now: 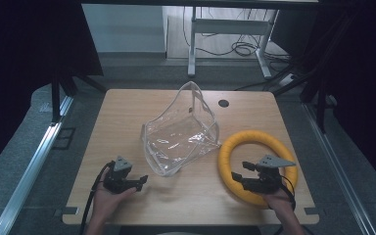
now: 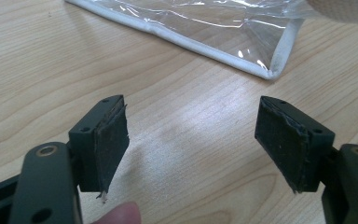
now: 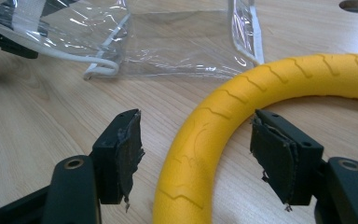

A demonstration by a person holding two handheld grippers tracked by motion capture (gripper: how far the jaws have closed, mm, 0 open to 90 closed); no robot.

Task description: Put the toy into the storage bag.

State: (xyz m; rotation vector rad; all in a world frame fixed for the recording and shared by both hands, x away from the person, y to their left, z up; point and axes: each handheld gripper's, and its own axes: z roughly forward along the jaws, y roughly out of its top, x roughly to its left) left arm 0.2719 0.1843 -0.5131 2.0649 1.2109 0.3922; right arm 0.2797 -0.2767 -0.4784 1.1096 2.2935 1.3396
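Right tool (image 3: 193,154) has its jaws spread wide, straddling the near arc of the yellow foam ring (image 3: 214,135), which lies flat on the wooden bench (image 1: 127,117), not squeezed. Left tool (image 2: 191,140) is gaping too, gripping nothing, just bare wood between the pads. Just ahead of it sits a clear plastic bag (image 1: 181,134), one side standing up.

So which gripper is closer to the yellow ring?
The right. The right gripper is open with its jaws either side of the yellow ring's near edge. The left gripper is open over bare table, beyond the clear plastic bag from the ring.
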